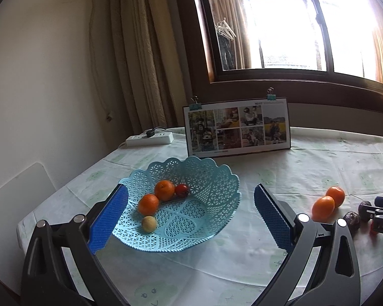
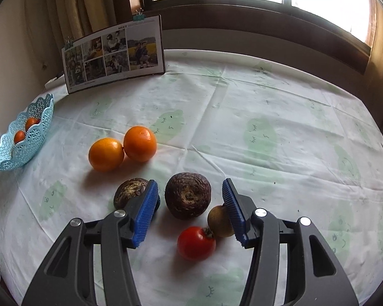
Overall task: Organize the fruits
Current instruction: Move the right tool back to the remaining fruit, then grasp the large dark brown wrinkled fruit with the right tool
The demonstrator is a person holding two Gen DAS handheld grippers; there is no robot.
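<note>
A table covered with a pale green-printed cloth [image 2: 242,107] is seen. The right gripper [image 2: 189,213], wide open and empty, is placed around the dark purple wrinkled fruit [image 2: 188,195]; closing on it seems needed next, then carrying to the light blue perforated plastic basket [image 1: 212,178], which is framed by the open, empty left gripper [image 1: 191,219]

Clothed table [image 2: 242,117]: basket [image 2: 23,137], fruit, photo board [image 2: 115,53].

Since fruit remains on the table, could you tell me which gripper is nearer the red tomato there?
Right. The right gripper hovers open just over the red tomato; the left gripper faces the blue basket, well aside.
</note>
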